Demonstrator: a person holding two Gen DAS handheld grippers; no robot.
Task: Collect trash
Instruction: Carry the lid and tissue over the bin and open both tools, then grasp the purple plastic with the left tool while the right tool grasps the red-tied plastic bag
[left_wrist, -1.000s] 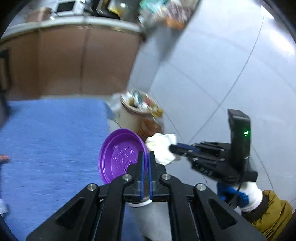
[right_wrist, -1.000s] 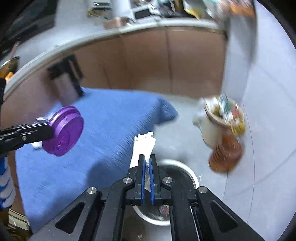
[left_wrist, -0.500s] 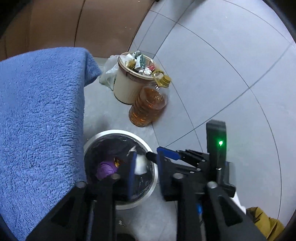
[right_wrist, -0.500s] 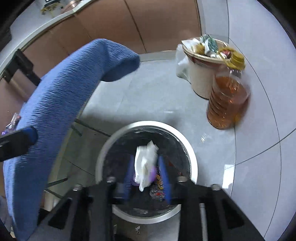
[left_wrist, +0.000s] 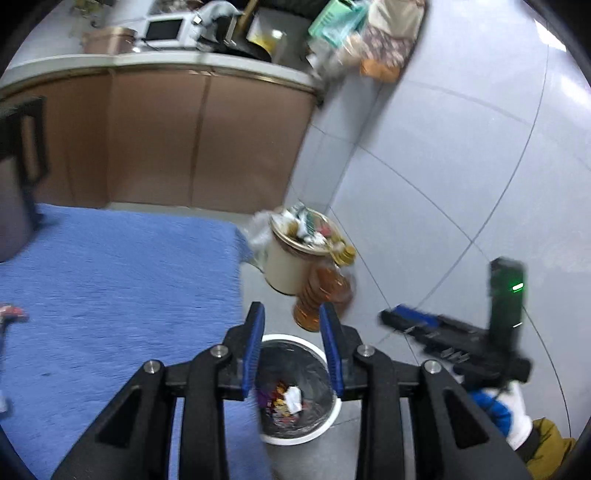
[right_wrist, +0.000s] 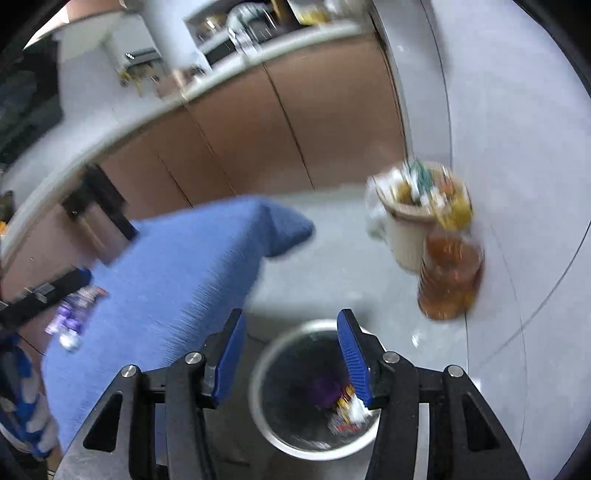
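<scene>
Standing above one white-rimmed waste bin (left_wrist: 325, 430), two grippers hold nothing; left gripper (left_wrist: 293, 347) jaws parted, right gripper (right_wrist: 291, 354) jaws lately widening; inside the bin, one crumpled white tissue (left_wrist: 293, 397), one purple lid (right_wrist: 325, 391); beyond the bin, one amber bottle (left_wrist: 321, 295), one overfilled beige pail (left_wrist: 284, 266); left of it, one blue cloth (left_wrist: 122, 288).

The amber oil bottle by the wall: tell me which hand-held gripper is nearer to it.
Right, by a small margin. The right hand-held gripper hangs on the amber oil bottle's side of the trash bin; the left hand-held gripper is beside the blue cloth.
</scene>
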